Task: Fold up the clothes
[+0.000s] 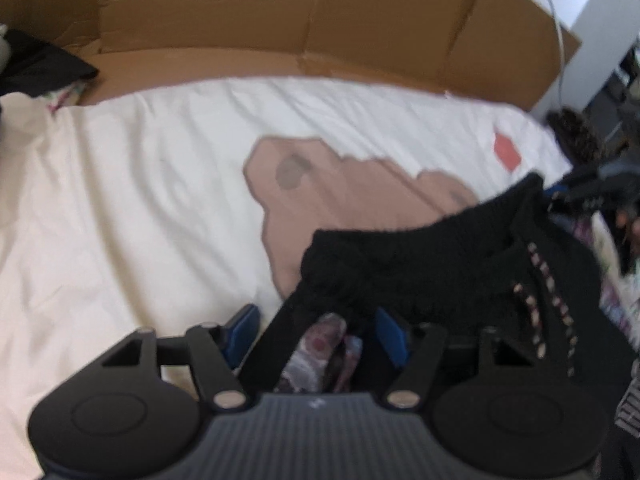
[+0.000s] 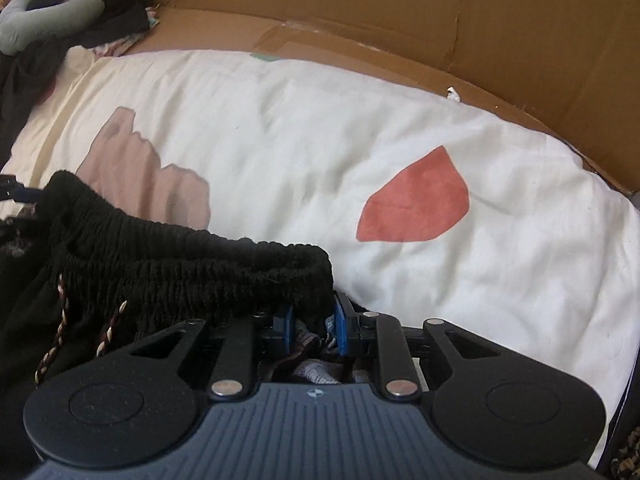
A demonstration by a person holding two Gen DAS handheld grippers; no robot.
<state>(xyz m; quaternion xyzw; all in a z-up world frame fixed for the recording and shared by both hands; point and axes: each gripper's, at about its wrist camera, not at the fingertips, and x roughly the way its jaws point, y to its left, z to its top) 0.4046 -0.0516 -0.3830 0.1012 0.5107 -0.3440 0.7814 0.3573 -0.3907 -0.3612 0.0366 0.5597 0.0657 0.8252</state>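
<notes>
in the left wrist view, the left gripper [image 1: 316,330] points down over a white bed cover [image 1: 152,184] printed with a tan patch [image 1: 320,184] and a small red patch [image 1: 507,151]. its blue pads [image 1: 245,330] stand spread well apart. one end of the black pants [image 1: 420,264], at the gathered waistband, hangs between them, but the picture is blurred and i cannot tell whether the pads press on the cloth. a braided drawstring [image 1: 544,292] dangles from the waistband on the right side. the waistband runs up to the right gripper [image 1: 580,196], seen at the right edge. brown cardboard [image 1: 280,24] stands behind the bed cover.

in the right wrist view, the right gripper [image 2: 314,330] has its blue pads close together, pinching the near end of the black pants [image 2: 180,264] at the ribbed waistband. the waistband stretches away to the left, lifted above the white bed cover [image 2: 304,132]. the drawstring [image 2: 60,332] hangs at the lower left. the red patch [image 2: 416,200] lies just right of the waistband, the tan patch [image 2: 140,176] behind it. a grey soft toy [image 2: 52,16] lies in the far left corner by the cardboard [image 2: 400,8].
</notes>
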